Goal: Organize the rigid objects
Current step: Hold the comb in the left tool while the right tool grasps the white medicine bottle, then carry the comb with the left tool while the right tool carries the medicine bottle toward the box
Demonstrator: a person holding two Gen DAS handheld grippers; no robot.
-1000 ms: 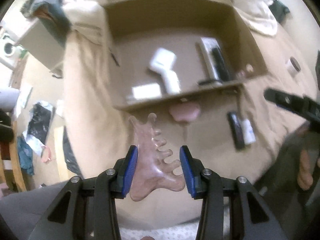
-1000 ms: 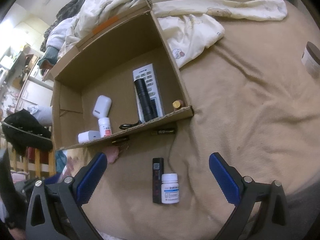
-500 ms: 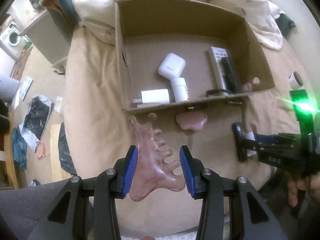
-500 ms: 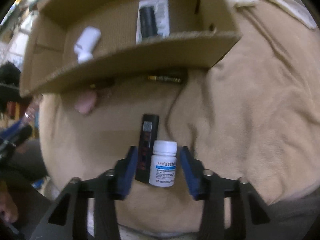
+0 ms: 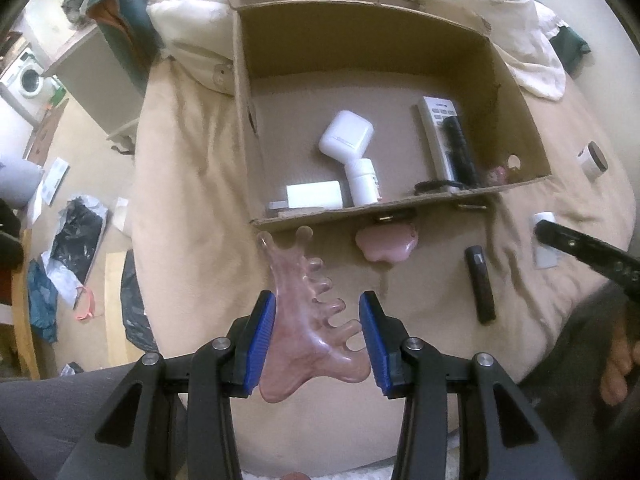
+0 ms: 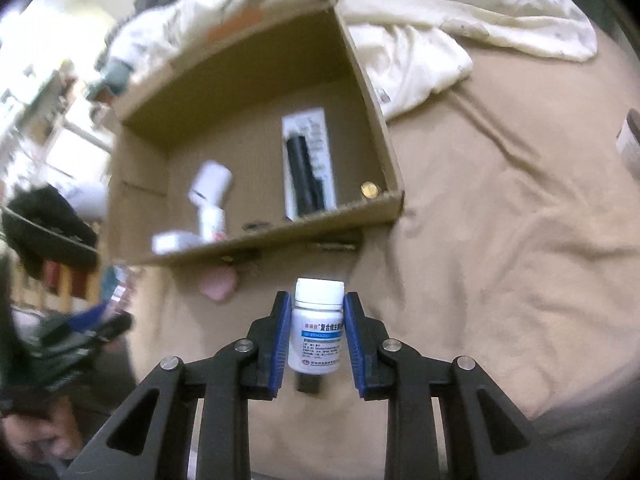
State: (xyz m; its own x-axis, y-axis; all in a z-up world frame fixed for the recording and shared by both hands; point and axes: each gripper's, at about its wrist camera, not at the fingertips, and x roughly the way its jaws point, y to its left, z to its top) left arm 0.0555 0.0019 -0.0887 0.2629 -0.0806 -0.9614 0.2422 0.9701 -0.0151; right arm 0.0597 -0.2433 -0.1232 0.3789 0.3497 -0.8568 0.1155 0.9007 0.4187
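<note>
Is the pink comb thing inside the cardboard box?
No, the pink comb sits between the left gripper pads, outside the cardboard box.

A: From where does the left wrist view look?

B: From just behind the left claw point(image 5: 318, 334), steeply down onto the bed point(image 5: 192, 184). The cardboard box point(image 5: 516, 76) stands at twelve o'clock, near.

A: And the right wrist view?

B: From behind the right claw point(image 6: 314, 330), also tilted down, closer to the bed, and blurred. There the box point(image 6: 372, 104) sits toward eleven o'clock.

A: What do both views share?

B: The box, its contents and the bed in front of it. In the left view the right claw's arm enters at three o'clock.
</note>
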